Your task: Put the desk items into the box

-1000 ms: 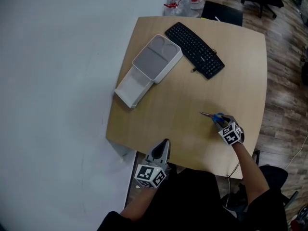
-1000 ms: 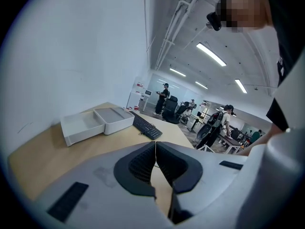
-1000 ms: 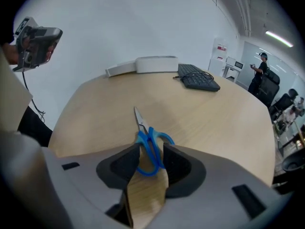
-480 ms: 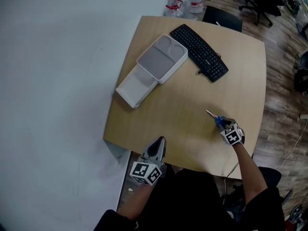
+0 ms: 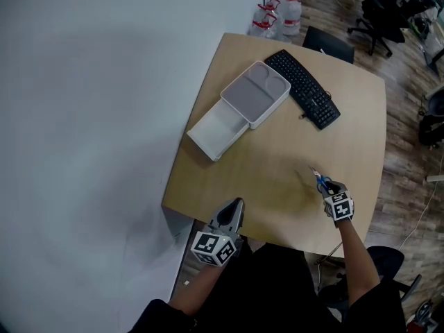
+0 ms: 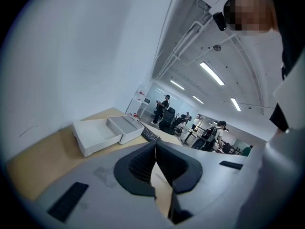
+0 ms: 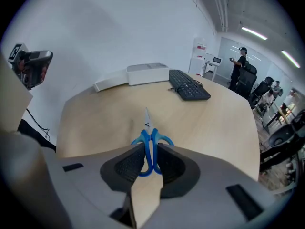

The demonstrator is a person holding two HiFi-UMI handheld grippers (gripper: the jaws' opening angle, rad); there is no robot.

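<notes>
The scissors [image 7: 148, 133] are now pinched in the just-closed right claw [image 7: 151, 146] and lifted from the table [image 5: 277, 165]. The left claw [image 6: 156, 144] is shut, empty.

Blue-handled scissors being gripped, white box and black keyboard lying farther off.

The scissors [image 7: 151, 140] are staying closed, blades pointing forward, handle loops sitting between the jaws of the right gripper [image 7: 148, 151], which have just been closing on them. The box [image 5: 216, 130] is lying with a grey-topped part covering one end, just beside the slanted keyboard [image 5: 302, 89].
</notes>
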